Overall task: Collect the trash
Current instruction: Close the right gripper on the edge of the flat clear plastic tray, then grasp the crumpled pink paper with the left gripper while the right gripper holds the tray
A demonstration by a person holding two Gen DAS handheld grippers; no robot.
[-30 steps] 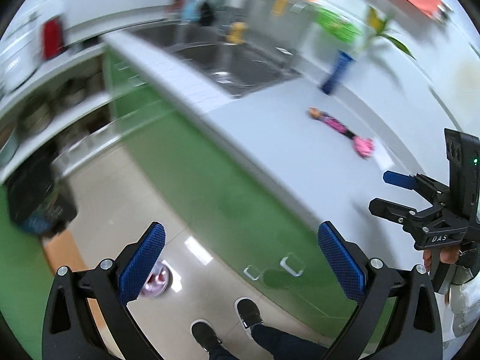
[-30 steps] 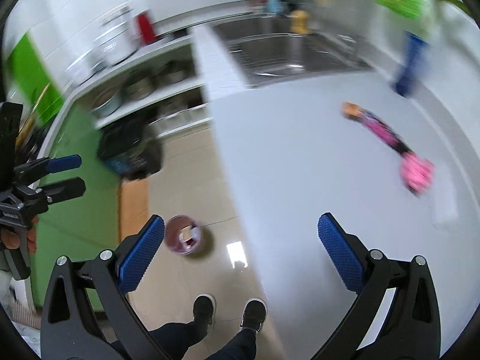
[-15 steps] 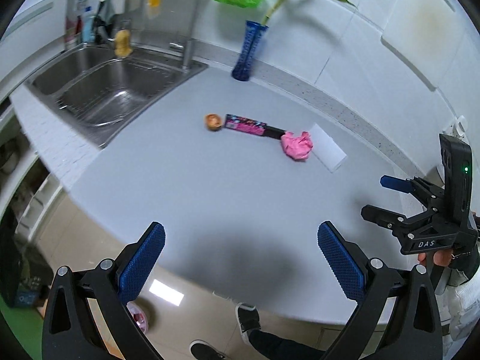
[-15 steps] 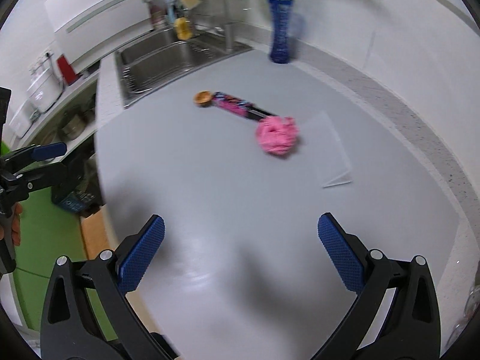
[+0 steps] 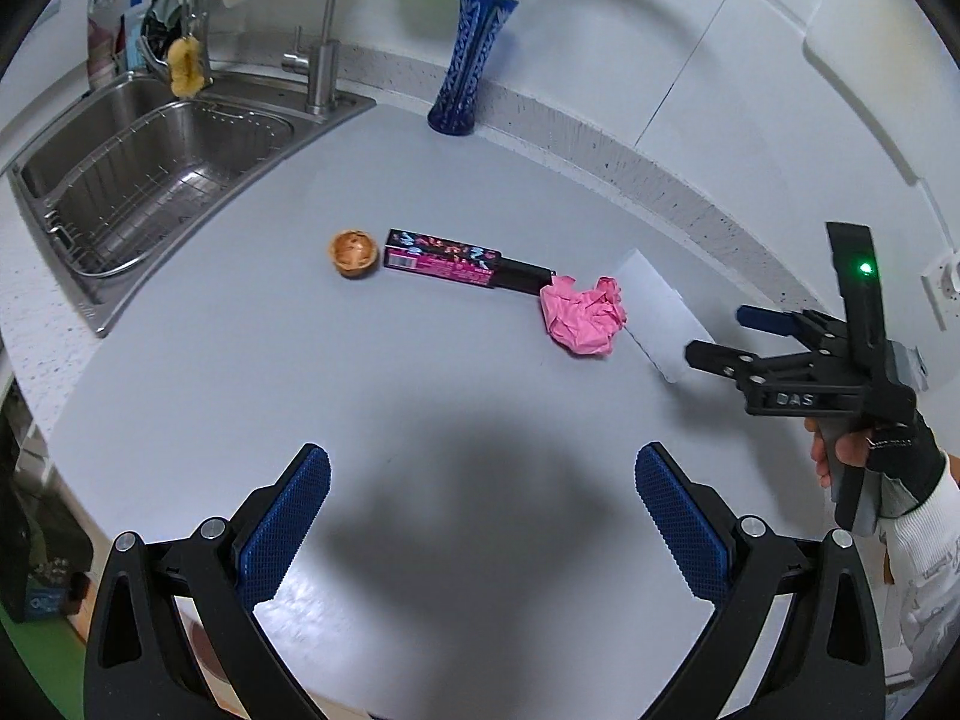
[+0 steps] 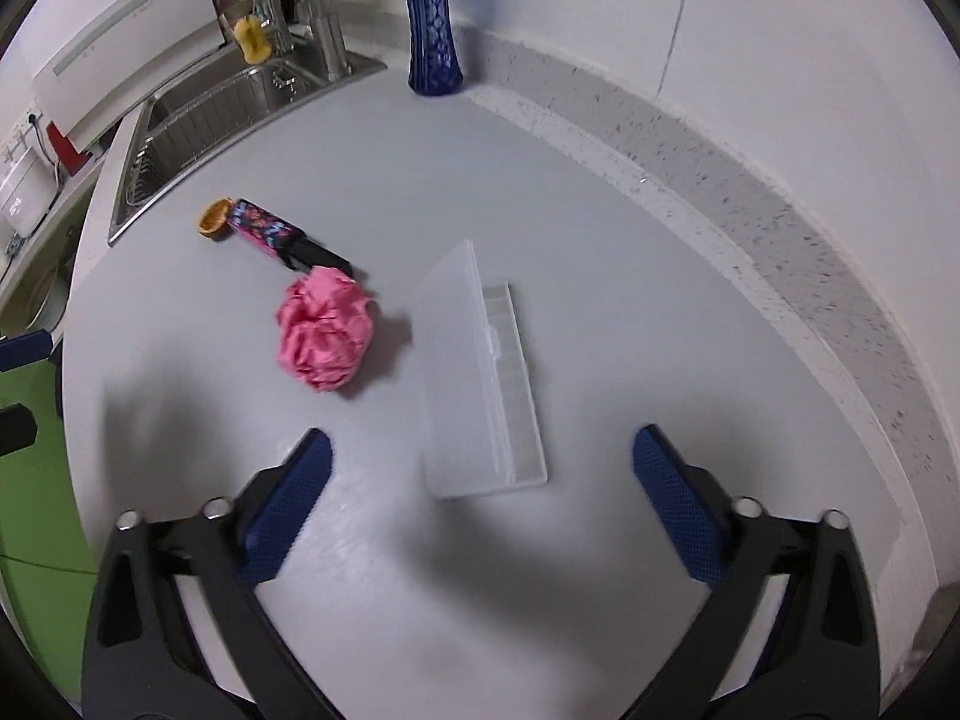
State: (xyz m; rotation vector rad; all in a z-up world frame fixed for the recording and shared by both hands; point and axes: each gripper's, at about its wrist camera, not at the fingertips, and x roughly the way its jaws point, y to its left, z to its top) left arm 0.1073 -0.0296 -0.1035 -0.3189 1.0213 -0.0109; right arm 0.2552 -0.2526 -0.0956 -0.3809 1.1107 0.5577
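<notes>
Trash lies in a row on the grey counter (image 5: 252, 372): a small brown paper cup (image 5: 353, 252), a pink-and-black printed carton (image 5: 456, 260), a crumpled pink paper ball (image 5: 582, 315) and a clear plastic box (image 5: 657, 312). In the right wrist view they show as the cup (image 6: 216, 217), carton (image 6: 270, 233), pink ball (image 6: 324, 330) and clear box (image 6: 480, 372). My left gripper (image 5: 480, 528) is open and empty near the counter's front. My right gripper (image 6: 480, 504) is open and empty just short of the clear box; it also shows in the left wrist view (image 5: 726, 336).
A steel sink (image 5: 150, 162) with a tap lies at the back left. A blue vase (image 5: 471, 63) stands against the white wall. The counter's front edge drops to the floor at the left, beside a green cabinet front (image 6: 30, 480).
Both grippers swung up from the floor and cabinet front and moved in over the counter. The trash is much nearer now, and the right gripper is close to the clear box.
</notes>
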